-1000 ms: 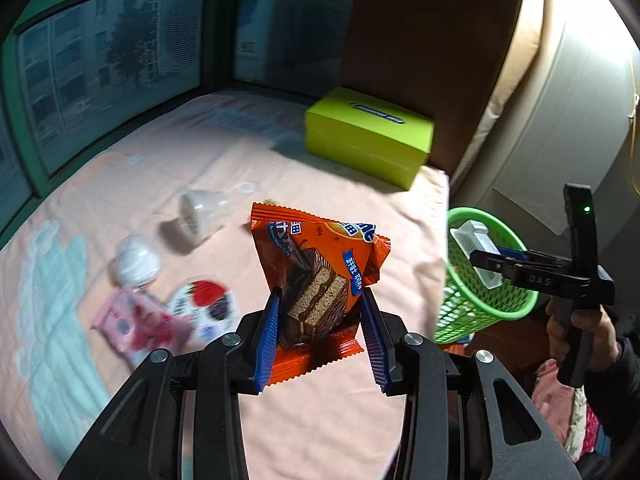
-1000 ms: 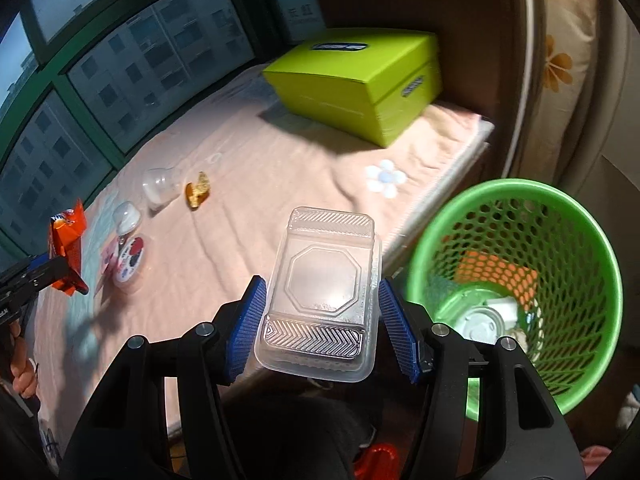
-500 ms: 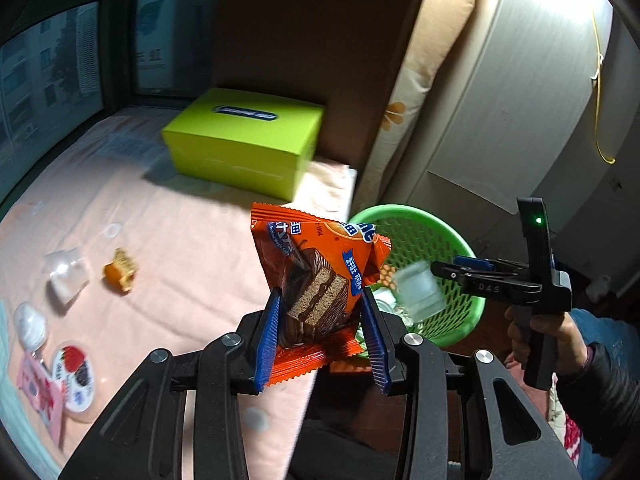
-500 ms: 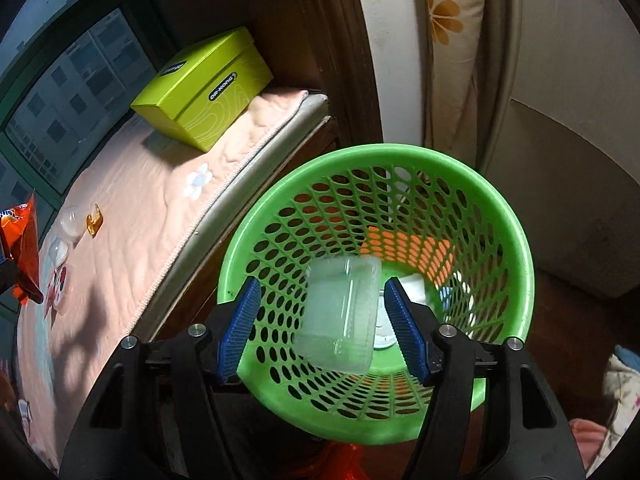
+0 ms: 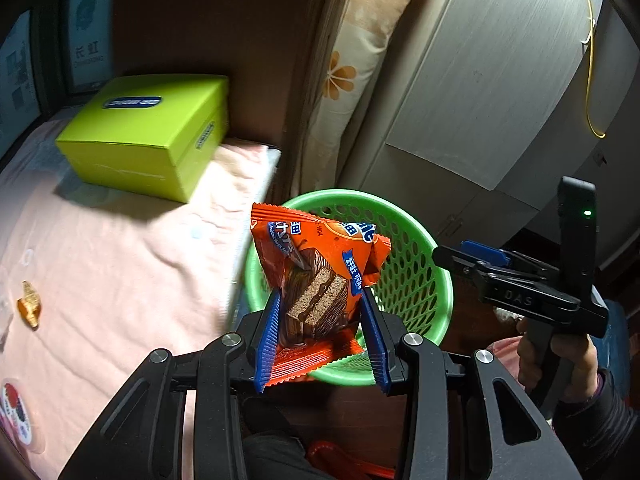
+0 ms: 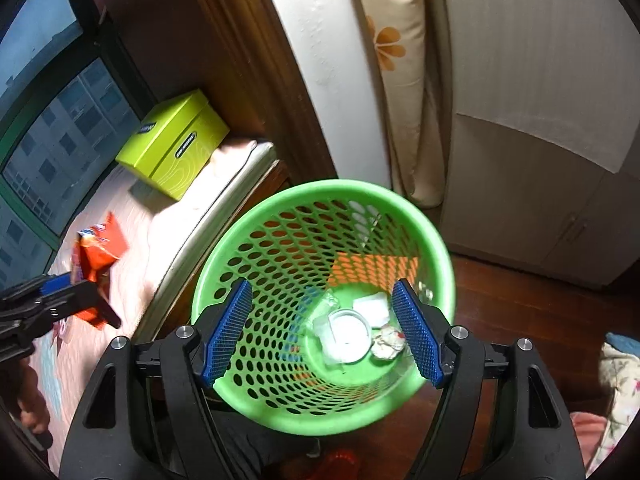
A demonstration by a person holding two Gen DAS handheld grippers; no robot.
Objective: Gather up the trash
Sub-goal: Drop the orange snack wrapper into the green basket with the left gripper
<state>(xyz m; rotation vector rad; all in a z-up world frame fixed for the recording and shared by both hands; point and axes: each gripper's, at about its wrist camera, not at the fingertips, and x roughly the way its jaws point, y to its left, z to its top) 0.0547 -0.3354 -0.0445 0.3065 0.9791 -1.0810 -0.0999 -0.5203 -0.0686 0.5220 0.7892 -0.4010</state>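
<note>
My left gripper (image 5: 320, 296) is shut on an orange wafer wrapper (image 5: 316, 252), held upright over the near rim of the green mesh basket (image 5: 416, 264). In the right wrist view my right gripper (image 6: 322, 286) hangs over the basket (image 6: 320, 416). Its jaws are opening and nothing is between them. The clear plastic box (image 6: 344, 336) lies at the basket's bottom among crumpled scraps (image 6: 386, 342). From the left wrist view the right gripper (image 5: 456, 252) is seen side-on at the basket's right rim, held by a hand (image 5: 560, 352). The left gripper (image 6: 80, 292) and its wrapper (image 6: 98, 252) show at the left.
A lime-green box (image 5: 148, 136) sits on the pink bed cover (image 5: 100, 260). On the cover also lie a gold candy wrapper (image 5: 29, 308) and a round strawberry lid (image 5: 16, 412). The basket stands on the wooden floor (image 6: 520, 292) between the bed and a pale cabinet (image 5: 480, 100).
My right gripper swung from over the bed to above the basket, opened, and the clear box fell in. My left gripper carried the wrapper rightward from the bed to the basket's rim.
</note>
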